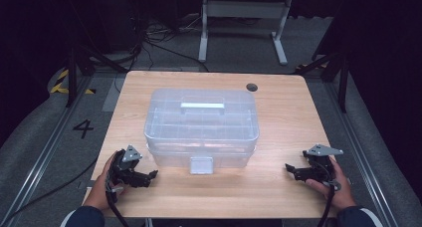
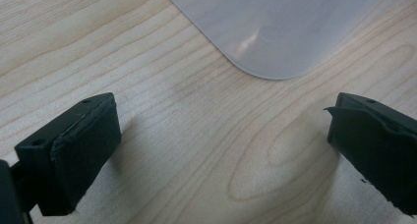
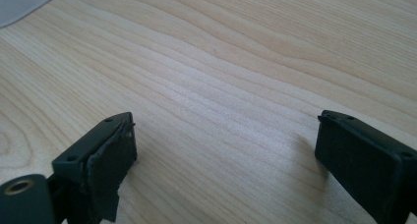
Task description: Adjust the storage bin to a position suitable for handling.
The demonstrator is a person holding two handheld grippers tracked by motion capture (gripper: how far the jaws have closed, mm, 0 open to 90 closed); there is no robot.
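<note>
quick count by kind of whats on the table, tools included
clear plastic box: 1
handheld tools, left tool and right tool, both open: 2
dark round cap in the tabletop: 1
total: 4

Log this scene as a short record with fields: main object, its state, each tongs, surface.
main object: clear plastic storage box with a top handle
state: lid on, front latch down
left tongs: open, holding nothing, resting near the box's front left corner
right tongs: open, holding nothing, apart from the box on its right
surface: wooden table
</note>
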